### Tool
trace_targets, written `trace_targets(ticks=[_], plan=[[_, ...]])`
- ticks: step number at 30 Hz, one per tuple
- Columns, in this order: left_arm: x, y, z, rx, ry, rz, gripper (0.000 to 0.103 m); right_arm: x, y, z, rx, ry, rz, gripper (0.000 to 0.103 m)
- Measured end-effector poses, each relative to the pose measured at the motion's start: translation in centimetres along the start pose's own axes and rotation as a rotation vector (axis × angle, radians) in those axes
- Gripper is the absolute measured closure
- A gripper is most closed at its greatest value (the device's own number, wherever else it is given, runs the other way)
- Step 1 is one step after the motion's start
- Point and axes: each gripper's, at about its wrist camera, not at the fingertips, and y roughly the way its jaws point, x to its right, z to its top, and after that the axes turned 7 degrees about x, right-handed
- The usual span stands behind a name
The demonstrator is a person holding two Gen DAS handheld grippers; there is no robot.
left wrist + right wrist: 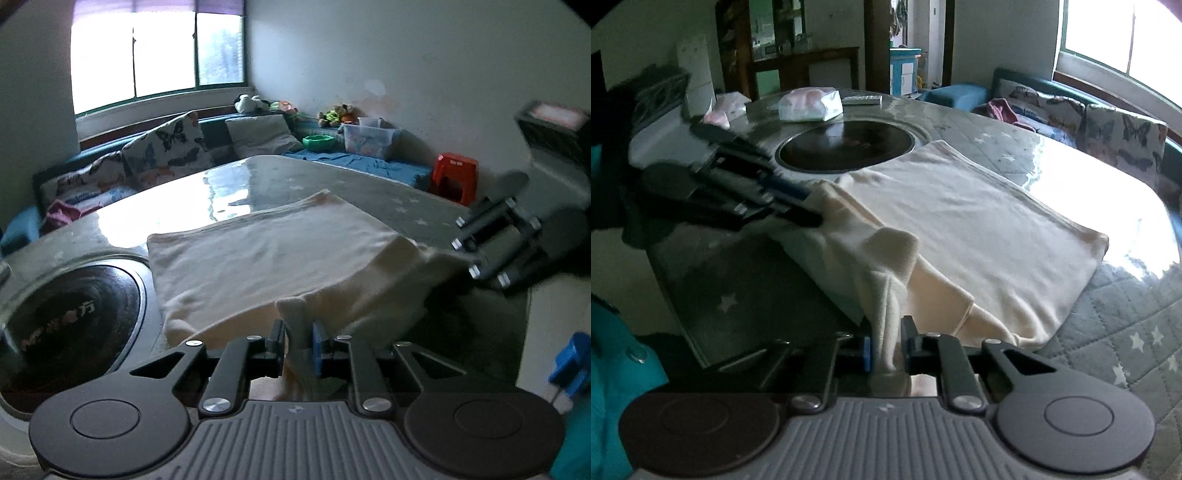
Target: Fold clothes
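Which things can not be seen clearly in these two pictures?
- Cream garment: near edge hidden behind left gripper in the left wrist view.
- Right gripper: motion-blurred in the left wrist view.
- Round dark hob: its label is too blurred to read.

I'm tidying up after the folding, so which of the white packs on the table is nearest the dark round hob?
The larger white pack, lying right at the far rim of the hob. The smaller pinkish pack sits further left, away from it.
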Motion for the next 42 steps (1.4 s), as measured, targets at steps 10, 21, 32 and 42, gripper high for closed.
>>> trace_targets(ticks=[10,21,32,42], plan=[[1.1,-2.3,-2.5,-0.027,0.144,0.045,0.072,1.7,-0.5,1.3,0.020,0.064,0.005,0.090],[1.5,-2.8,-3.8,-0.032,0.257,0.026,0.064,2.0,-0.7,2.0,0.042,0.092,-0.025,0.090],[0.7,-3.2,-3.6,0.008,0.232,0.031,0.093,1.3,-1.0,1.2,0.047,0.080,-0.039,0.094],[1.4,-9.2,-1.4,0.062,0.118,-0.046,0.094,-1.4,-5.9,0.4,0.051,0.078,0.029,0.095]])
